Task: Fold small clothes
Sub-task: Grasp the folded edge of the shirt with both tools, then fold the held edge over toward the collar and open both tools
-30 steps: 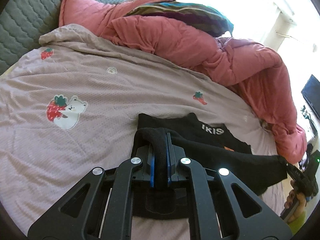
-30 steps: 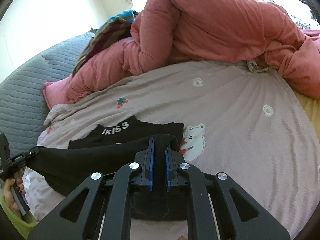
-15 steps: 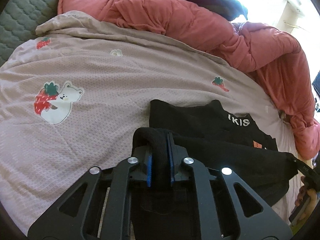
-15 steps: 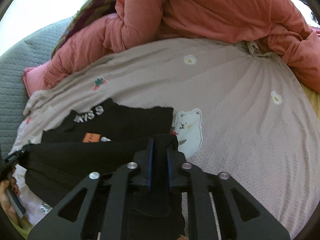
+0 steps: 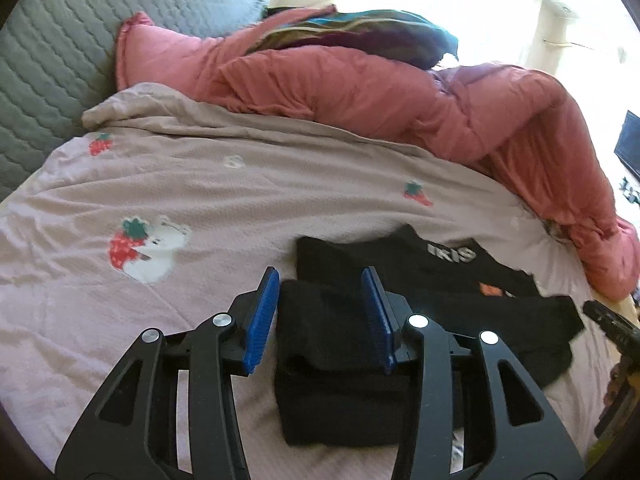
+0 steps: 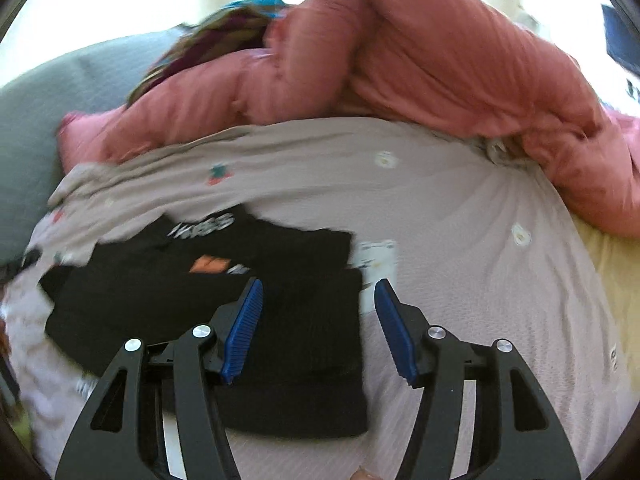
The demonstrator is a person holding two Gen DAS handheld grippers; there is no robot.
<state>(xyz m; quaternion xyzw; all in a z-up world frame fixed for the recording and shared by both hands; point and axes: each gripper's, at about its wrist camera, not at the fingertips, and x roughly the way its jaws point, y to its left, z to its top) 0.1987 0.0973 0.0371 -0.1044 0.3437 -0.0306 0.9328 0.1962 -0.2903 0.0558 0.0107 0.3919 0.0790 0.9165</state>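
1. As its jaws are opening, the left gripper (image 5: pixel 322 316) has let go: its blue ribbed pads stand clear on either side of the folded-over edge of the small black knit garment with white lettering and an orange patch (image 5: pixel 420 280), which lies loose between them without being pressed.
2. The right gripper (image 6: pixel 318 328) is likewise opening and released; in its view the garment's corner (image 6: pixel 296 344) lies under the left pad and between the jaws, while the right pad hangs over bare bedsheet.
3. From the left gripper the garment spreads from 12 toward 2 o'clock; from the right gripper it spreads from 12 toward 10 o'clock. Its long axis runs crosswise, from one gripper to the other, so each is nearest its own end.
4. The garment lies flat on the mauve bedsheet printed with bears and strawberries (image 5: pixel 200 200), its doubled near layer covering the lower half.
5. Beyond it, at 12 o'clock and well apart, a rumpled pink quilted duvet (image 5: pixel 360 88) is heaped.
6. The next fold likely brings one end over the other.
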